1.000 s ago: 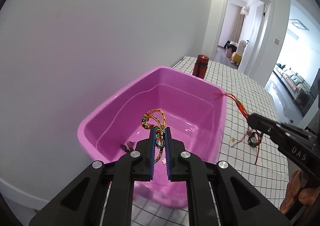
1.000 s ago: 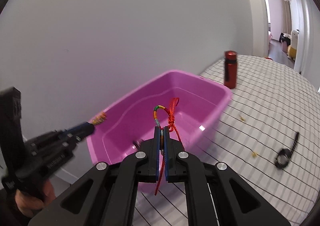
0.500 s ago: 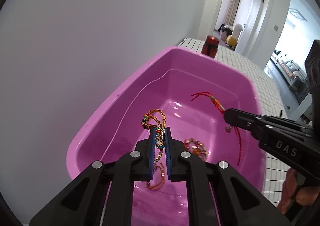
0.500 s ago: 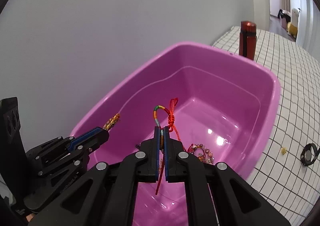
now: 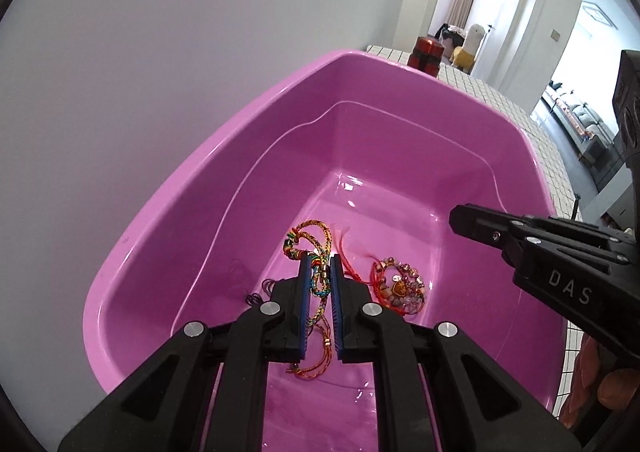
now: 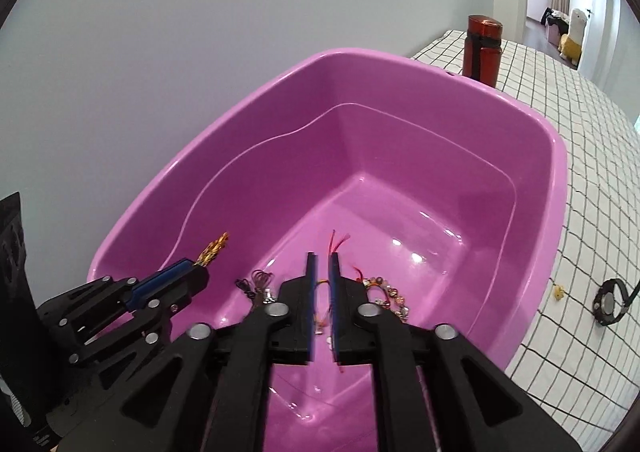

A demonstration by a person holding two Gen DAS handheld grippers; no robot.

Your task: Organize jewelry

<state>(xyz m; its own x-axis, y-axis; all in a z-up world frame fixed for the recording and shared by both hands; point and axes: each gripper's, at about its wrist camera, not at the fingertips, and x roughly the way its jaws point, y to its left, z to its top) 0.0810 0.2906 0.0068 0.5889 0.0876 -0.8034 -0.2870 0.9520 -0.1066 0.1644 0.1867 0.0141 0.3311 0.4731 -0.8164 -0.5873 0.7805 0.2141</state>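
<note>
Left wrist: braided bracelet (image 5: 316,284) inside basin (image 5: 224,156)

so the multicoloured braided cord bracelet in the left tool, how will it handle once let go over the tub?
Likely floppy: the multicoloured braided cord bracelet droops in loose loops between the left tool fingers. Probably very light, so it may cling to the pads rather than fall cleanly. It could tangle with the beaded bracelet lying on the pink plastic tub floor.
</note>
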